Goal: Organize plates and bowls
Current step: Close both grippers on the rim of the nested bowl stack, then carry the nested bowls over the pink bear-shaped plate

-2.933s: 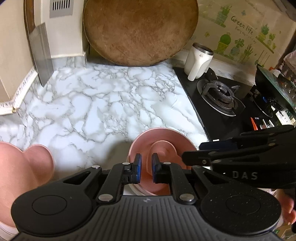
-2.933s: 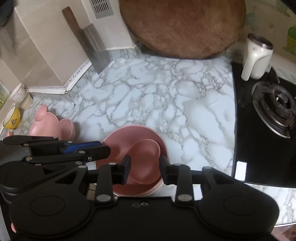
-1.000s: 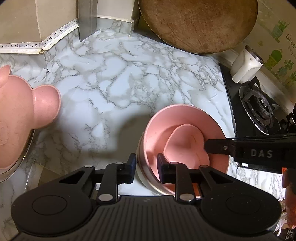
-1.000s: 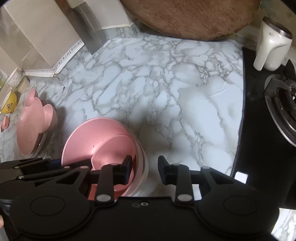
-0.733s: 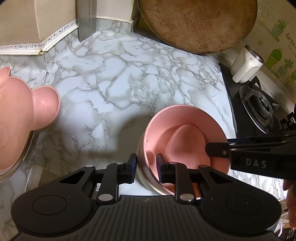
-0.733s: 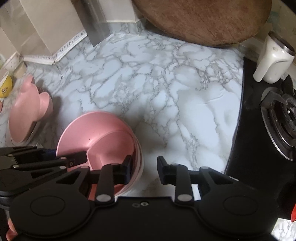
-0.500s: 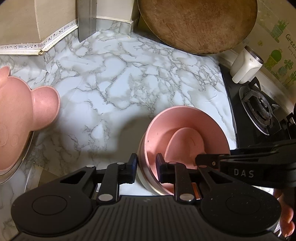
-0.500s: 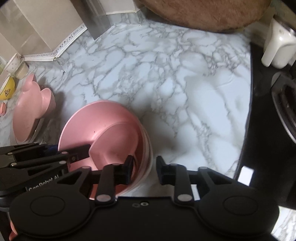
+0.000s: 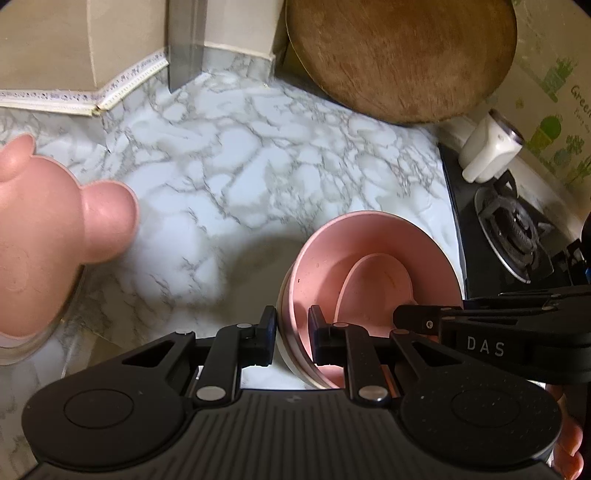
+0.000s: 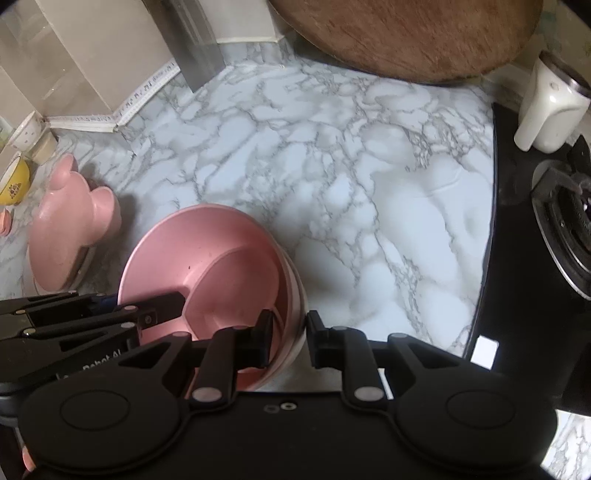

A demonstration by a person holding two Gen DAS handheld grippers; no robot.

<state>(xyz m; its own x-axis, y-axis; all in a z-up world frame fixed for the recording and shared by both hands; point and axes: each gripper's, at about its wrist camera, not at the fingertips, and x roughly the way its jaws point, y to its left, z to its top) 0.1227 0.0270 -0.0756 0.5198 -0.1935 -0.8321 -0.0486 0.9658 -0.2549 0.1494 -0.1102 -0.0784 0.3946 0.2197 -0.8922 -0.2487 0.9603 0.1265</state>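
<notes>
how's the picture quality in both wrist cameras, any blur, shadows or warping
Left wrist: fisheye bends the counter edge, dark vignette corners, mouse-eared pink plate slightly blurred, soft shadow left of the pink bowls. Right wrist: same warping, mild overall softness, wooden board cropped.

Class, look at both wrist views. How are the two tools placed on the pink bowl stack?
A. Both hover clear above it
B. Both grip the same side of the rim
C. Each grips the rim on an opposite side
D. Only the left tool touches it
C: the left tool straddles the rim of the pink bowl stack on one side, and the right tool straddles the rim on the opposite side.
</notes>
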